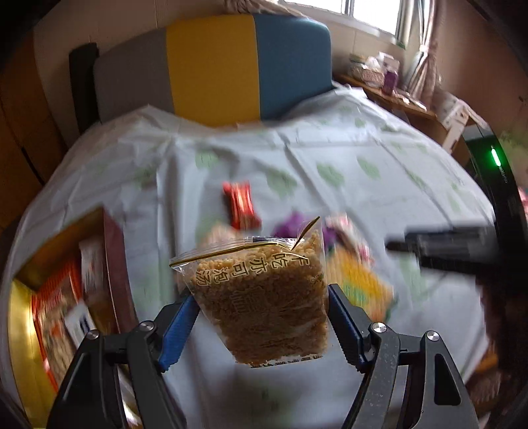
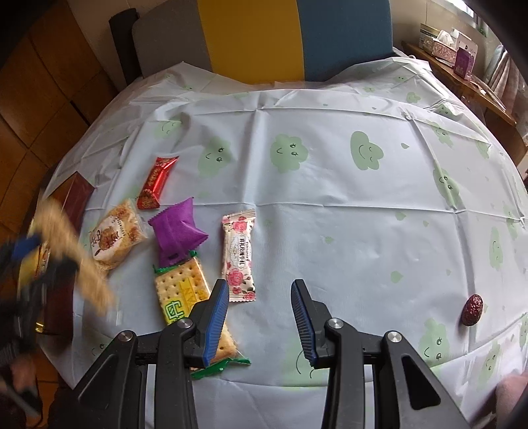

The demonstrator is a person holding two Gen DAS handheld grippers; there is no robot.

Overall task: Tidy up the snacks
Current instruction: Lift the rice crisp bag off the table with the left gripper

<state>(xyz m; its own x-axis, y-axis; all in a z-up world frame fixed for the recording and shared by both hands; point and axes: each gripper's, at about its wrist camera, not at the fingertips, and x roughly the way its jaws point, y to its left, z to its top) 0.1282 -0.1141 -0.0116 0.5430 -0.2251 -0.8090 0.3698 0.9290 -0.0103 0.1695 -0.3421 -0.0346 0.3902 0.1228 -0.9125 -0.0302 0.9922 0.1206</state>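
A bench (image 2: pixel 330 184) is seen covered by a pale blue cloth printed with green smiling clouds, with a chair back in grey, yellow and blue (image 2: pixel 264 36) behind it, a curtained window (image 1: pixel 373 13) and a cluttered wooden side shelf (image 2: pixel 462 76) further back. Taking the purple pouch (image 2: pixel 178 231) as landmark: a red wrapped bar (image 2: pixel 156 183) is seen beyond it, a clear packet of puffed-rice cake (image 2: pixel 114 234) beside it toward the box, a rose-printed white bar (image 2: pixel 238 257) on its other side, and a green-edged cracker pack (image 2: pixel 188 297) touching its near end. A dried red date (image 2: pixel 472 309) lies well apart, near the bench's opposite edge. The right hand-held gripper (image 2: pixel 259 316) is held open above the cloth with nothing between its jaws, one finger hiding part of the cracker pack. In the left wrist view a clear bag of golden crumb-like snack (image 1: pixel 260 297) is clamped by the left hand-held gripper (image 1: pixel 262 318) and lifted, hiding much of the purple pouch. Only this view shows the inside of the gold-lined box (image 1: pixel 56 297), where packets already lie; the date appears only in the right view.
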